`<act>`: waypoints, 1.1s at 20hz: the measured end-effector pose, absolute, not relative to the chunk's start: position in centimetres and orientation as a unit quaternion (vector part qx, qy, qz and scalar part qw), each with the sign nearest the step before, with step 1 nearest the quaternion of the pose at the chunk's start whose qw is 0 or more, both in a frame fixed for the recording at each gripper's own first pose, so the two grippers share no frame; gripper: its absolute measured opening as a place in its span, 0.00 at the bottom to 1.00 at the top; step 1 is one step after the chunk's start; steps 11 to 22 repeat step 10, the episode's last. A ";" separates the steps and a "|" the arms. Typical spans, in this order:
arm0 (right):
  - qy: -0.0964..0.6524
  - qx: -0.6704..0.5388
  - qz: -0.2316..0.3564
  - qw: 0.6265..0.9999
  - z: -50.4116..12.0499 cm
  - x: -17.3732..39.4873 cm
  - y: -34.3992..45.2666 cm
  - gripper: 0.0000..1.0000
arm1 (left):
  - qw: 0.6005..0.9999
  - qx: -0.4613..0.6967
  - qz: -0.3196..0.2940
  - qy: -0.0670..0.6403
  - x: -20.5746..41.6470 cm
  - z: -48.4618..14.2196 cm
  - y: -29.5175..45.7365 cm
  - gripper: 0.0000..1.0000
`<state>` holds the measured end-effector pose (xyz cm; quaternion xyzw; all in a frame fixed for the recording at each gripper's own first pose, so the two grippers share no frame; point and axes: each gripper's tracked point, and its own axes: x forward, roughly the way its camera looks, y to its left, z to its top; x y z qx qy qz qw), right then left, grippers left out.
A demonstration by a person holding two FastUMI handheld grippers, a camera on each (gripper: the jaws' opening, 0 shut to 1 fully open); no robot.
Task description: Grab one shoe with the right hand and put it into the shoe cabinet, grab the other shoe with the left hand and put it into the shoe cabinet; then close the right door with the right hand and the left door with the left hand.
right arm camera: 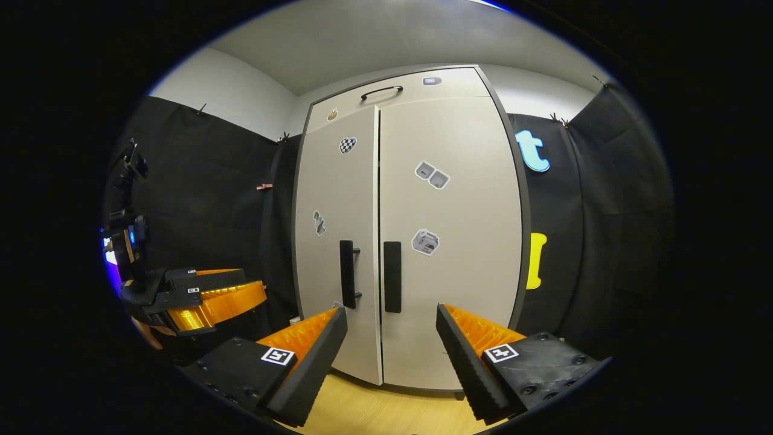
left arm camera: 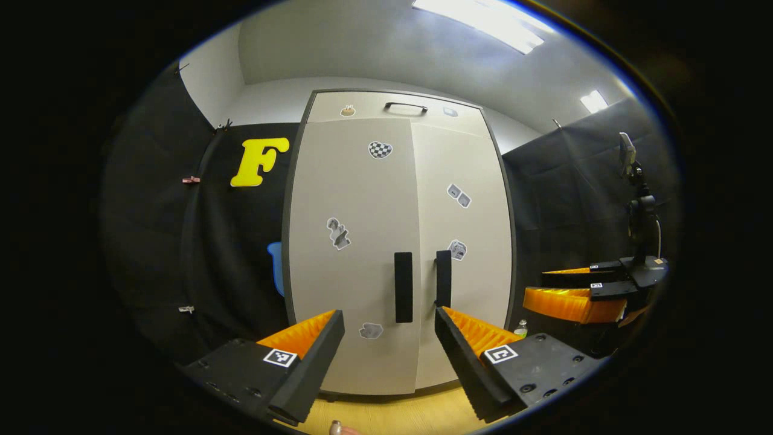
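Cabinet [left arm camera: 362, 241] stands upright against the booth wall, both doors drawn to; left door [left arm camera: 353, 254] and right door [left arm camera: 462, 241] meet at a narrow centre seam, each with a dark vertical handle just beside that seam; left handle [left arm camera: 403, 287], right handle [left arm camera: 444, 278]; in the right gripper view the same shoe cabinet [right arm camera: 410, 229] shows its two doors flush, with no gap visible between them. A drawer front with a bar pull [left arm camera: 406, 107] sits above the doors; stickers are scattered on the door faces.

Left gripper [left arm camera: 389, 338] faces the cabinet from a short way back, fingers spread apart with nothing between them; right gripper [right arm camera: 391, 338] likewise stands off the doors, fingers parted and empty; it also shows at the right edge of the left gripper view [left arm camera: 583, 296], well apart from the cabinet. Neither gripper touches a handle or a door; judged, both are held back because no contact is needed.

Contents: shoes cannot be seen; with the doors shut the interior is hidden, so whether both lie inside cannot be confirmed, though the closed state suggests it. Wooden floor [left arm camera: 398, 417] before the cabinet carries no shoe. Judged, the task stands at or near completion.
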<state>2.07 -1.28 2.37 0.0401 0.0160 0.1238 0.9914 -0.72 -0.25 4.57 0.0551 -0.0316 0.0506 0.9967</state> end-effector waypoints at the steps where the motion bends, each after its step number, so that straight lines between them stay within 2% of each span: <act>1: 0.016 0.040 0.123 0.991 2.4 2.0 -1.3 0.98 | 0.997 0.058 0.051 -0.031 -0.7 4.5 -0.1 0.96; 22: 0.015 0.035 0.109 0.993 2.3 1.8 -2.0 0.98 | 0.997 0.058 0.042 -0.025 -0.6 4.1 -0.3 0.96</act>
